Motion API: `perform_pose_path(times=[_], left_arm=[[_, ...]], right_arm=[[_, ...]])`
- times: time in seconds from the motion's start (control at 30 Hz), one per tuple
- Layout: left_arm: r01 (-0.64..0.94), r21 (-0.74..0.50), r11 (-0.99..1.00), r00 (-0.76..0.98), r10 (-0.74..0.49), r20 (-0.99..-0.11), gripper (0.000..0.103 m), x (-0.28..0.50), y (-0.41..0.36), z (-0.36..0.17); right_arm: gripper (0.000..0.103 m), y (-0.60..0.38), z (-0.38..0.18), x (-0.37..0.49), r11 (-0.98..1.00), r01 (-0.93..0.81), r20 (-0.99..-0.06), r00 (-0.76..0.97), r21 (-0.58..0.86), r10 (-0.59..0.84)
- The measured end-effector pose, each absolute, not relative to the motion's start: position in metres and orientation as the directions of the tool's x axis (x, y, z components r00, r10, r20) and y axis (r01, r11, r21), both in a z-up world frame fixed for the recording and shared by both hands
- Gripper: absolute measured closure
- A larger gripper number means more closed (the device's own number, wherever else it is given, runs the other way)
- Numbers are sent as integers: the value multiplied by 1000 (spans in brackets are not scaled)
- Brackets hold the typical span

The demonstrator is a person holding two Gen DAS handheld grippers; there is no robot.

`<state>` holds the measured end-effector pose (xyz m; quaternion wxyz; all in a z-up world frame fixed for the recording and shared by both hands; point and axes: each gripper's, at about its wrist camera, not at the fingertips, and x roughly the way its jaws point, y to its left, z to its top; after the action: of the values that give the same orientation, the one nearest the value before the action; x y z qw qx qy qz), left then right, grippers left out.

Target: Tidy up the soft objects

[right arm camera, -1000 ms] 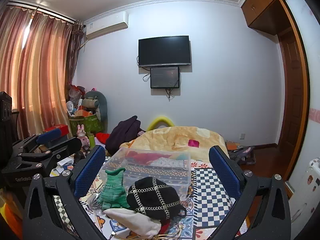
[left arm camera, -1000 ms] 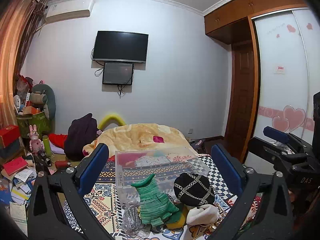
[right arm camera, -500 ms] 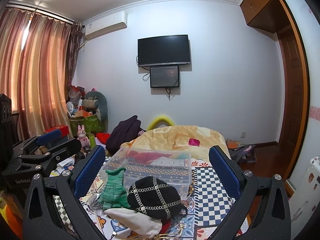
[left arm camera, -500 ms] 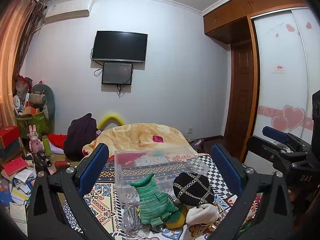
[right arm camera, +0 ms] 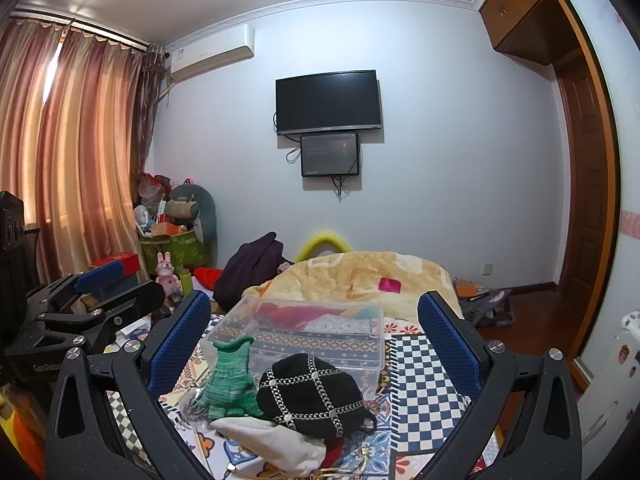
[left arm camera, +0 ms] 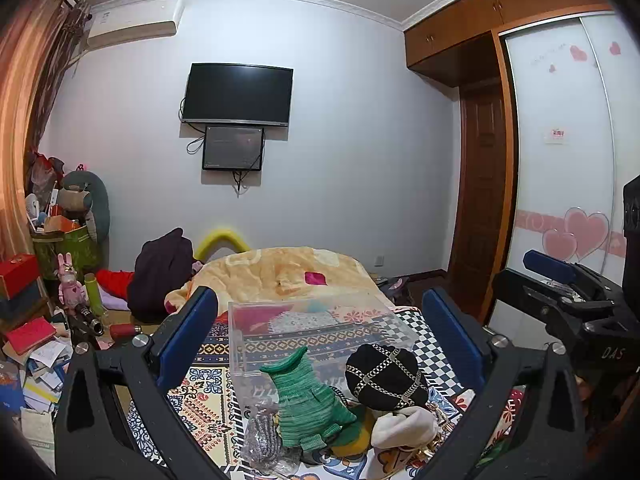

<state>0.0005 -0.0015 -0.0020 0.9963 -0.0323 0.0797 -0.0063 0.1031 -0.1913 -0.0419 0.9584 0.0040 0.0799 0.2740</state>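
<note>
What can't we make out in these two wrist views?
- Yellow item, left wrist view: mostly buried under the green knit piece and white cloth.
- White cloth, right wrist view: black cap overlaps its top, so its shape is unclear.
- Clear box: floor hidden behind the pile; see-through walls make the contents uncertain.

Between my left fingers [left arm camera: 188, 332], spread wide, the green knit piece [left arm camera: 308, 404] and black studded hat [left arm camera: 386, 376] crowd the lower centre, touching the clear bin [left arm camera: 320, 328] front wall. Bin mouth above them is unobstructed. Lower right of the right view: checkered cloth [right arm camera: 420, 376] lies bare beside the hat.
</note>
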Motion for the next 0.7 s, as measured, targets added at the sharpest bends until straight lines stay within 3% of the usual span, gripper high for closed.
perform_pose_path(times=[0.7], left_arm=[[13, -70, 997, 987, -24, -161, 0, 0, -2, -1]], right_arm=[[0, -191, -41, 103, 850, -524, -142, 838, 54, 526]])
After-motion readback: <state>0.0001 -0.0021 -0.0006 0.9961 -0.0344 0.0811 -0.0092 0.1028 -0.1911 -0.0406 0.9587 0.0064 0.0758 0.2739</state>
